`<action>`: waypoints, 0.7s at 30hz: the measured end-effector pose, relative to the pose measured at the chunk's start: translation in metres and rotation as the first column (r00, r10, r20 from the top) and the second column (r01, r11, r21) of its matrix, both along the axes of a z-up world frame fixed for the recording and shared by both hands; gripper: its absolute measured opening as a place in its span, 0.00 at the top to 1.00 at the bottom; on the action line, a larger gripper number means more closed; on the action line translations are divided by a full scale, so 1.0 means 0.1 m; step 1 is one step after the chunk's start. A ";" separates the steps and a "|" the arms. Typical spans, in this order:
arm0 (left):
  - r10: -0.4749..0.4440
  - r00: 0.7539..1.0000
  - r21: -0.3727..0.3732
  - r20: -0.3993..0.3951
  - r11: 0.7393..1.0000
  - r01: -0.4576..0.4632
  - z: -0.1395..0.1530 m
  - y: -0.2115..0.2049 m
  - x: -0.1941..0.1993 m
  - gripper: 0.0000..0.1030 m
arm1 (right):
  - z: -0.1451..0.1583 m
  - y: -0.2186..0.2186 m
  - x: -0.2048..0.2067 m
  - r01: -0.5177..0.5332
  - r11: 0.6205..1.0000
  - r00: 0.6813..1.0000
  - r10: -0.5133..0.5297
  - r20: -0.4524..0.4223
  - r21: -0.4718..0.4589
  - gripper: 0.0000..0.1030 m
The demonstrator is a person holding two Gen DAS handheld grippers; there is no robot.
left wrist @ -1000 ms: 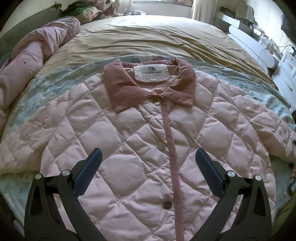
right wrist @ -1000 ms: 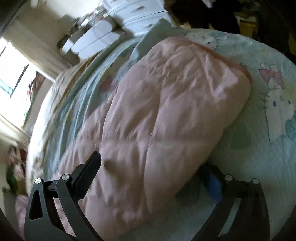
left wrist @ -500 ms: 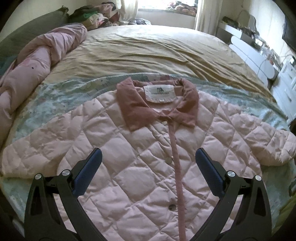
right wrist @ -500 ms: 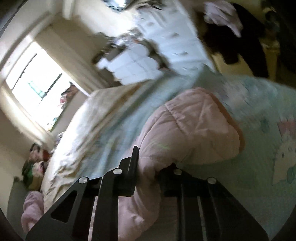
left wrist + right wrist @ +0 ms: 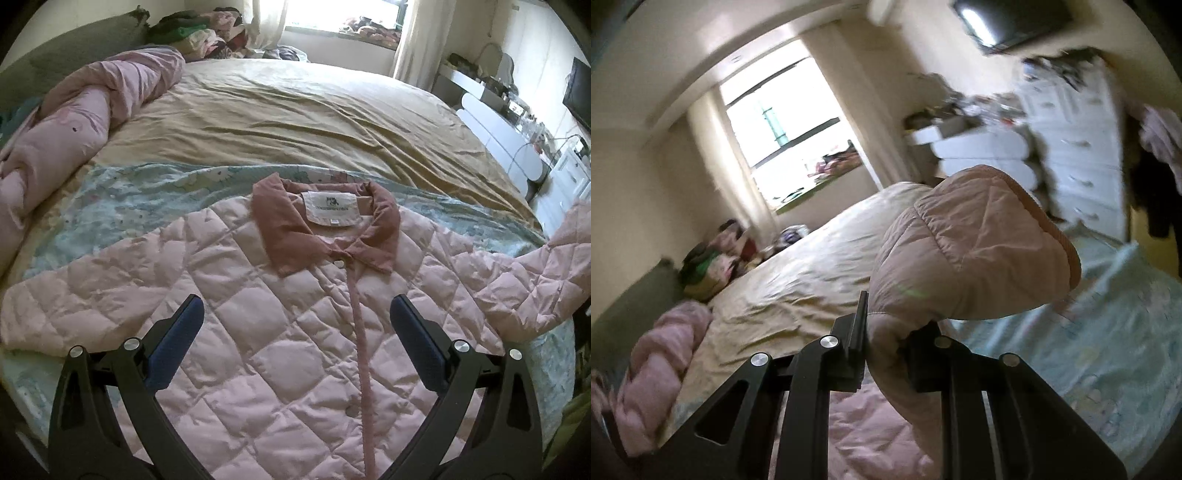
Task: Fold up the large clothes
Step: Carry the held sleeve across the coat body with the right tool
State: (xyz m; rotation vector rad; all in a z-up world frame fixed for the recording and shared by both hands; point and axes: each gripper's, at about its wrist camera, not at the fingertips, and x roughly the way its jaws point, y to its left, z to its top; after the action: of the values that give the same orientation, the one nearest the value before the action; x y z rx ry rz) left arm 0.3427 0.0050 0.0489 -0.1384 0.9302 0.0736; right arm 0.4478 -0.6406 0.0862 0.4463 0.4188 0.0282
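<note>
A pale pink quilted jacket (image 5: 258, 332) with a darker pink collar (image 5: 325, 229) lies face up and buttoned on the bed. My left gripper (image 5: 295, 336) is open and empty, hovering above the jacket's chest. My right gripper (image 5: 886, 343) is shut on the jacket's right sleeve (image 5: 967, 254) near the cuff and holds it lifted off the bed. The raised sleeve also shows in the left wrist view (image 5: 546, 273) at the far right. The other sleeve (image 5: 74, 306) lies flat to the left.
A light blue printed blanket (image 5: 110, 210) lies under the jacket, over a tan sheet (image 5: 295, 110). A rolled pink duvet (image 5: 74, 122) lies along the bed's left side. White drawers (image 5: 1078, 147) and a white bench (image 5: 509, 140) stand to the right. A clothes pile (image 5: 207, 33) is by the window.
My right gripper closed on the sleeve near the cuff and lifted it off the bed. My left gripper drew back and up from the jacket, staying open.
</note>
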 end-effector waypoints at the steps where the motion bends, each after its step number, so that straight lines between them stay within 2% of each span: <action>1: 0.003 1.000 -0.004 0.003 1.000 -0.003 0.01 0.03 -0.01 0.08 | 0.06 0.12 0.01 -0.026 1.000 1.000 0.026 0.012 -0.015 0.85; 4: 0.016 1.000 -0.007 0.016 1.000 -0.016 0.05 0.13 -0.03 0.08 | 0.17 0.42 0.04 -0.085 0.995 0.995 0.087 0.037 -0.057 0.85; 12: 0.067 0.997 -0.033 0.023 0.997 -0.066 0.06 0.51 -0.08 0.08 | 0.25 1.06 0.06 -0.190 0.978 0.980 0.195 0.049 -0.088 0.85; 19: 0.138 0.989 -0.090 0.051 0.987 -0.133 0.09 0.90 -0.12 0.08 | 0.25 1.53 0.06 -0.262 0.960 0.962 0.268 0.049 -0.101 0.85; 21: 0.166 0.985 -0.138 0.052 0.978 -0.157 0.08 1.05 -0.12 0.08 | 0.22 1.63 0.06 -0.277 0.955 0.958 0.284 0.049 -0.106 0.85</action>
State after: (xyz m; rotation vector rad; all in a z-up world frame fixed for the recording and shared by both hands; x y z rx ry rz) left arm 0.3305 0.1100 0.0569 -0.3385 0.8593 0.1569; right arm 0.4540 -0.4778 0.1083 0.2850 0.4166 0.2958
